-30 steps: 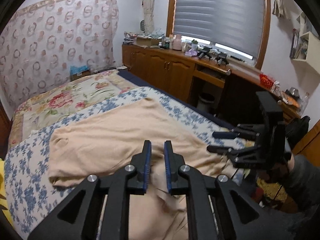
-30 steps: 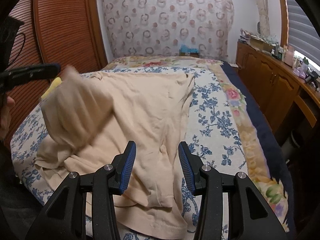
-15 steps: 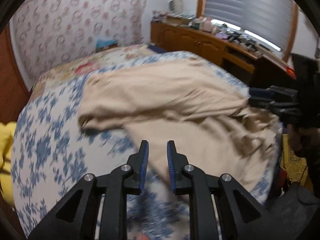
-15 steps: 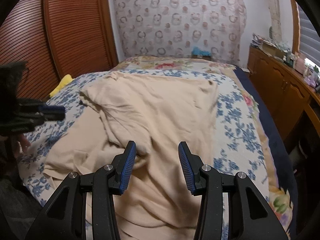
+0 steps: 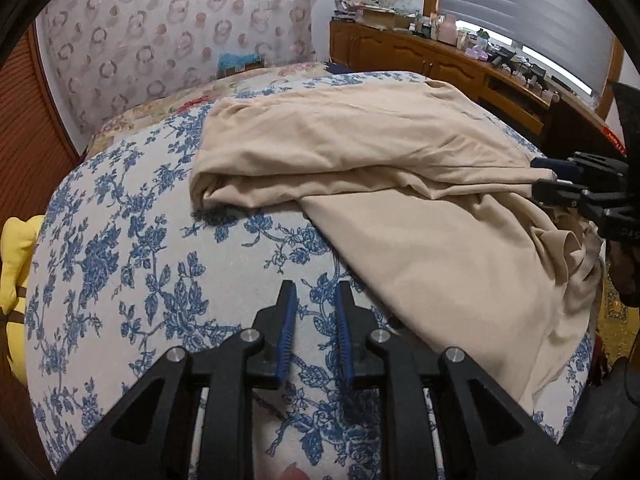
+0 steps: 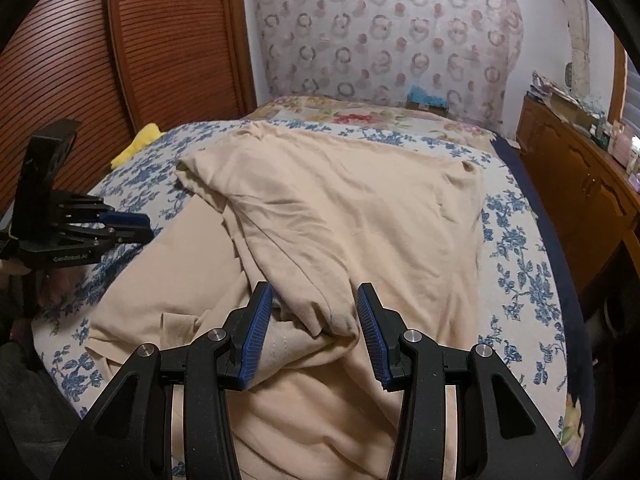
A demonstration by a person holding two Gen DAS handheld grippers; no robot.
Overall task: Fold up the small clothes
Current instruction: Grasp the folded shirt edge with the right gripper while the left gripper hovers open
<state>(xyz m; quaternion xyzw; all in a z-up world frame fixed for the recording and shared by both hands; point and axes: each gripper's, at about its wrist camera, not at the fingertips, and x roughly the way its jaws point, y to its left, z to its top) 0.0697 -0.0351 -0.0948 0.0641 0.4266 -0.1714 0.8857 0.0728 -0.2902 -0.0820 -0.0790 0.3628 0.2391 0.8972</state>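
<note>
A beige garment (image 6: 340, 216) lies spread on the blue-flowered bedspread (image 5: 120, 264), one side folded over itself; in the left wrist view (image 5: 400, 200) it fills the right half. My left gripper (image 5: 314, 316) is open and empty over bare bedspread, left of the garment's edge; it also shows in the right wrist view (image 6: 132, 226) at the left. My right gripper (image 6: 316, 320) is open, its jaws either side of a bunched fold at the garment's near end; it shows at the right edge of the left wrist view (image 5: 552, 180).
A yellow item (image 5: 16, 248) lies at the bed's left edge beside a slatted wooden door (image 6: 160, 40). A wooden cabinet (image 6: 580, 176) with clutter runs along the right. A patterned cloth (image 6: 380, 40) hangs behind the bed.
The left gripper let go of the beige garment, which dropped folded over onto the bed, and moved left over bare bedspread. The right gripper stayed open and came closer to the bunched fold.
</note>
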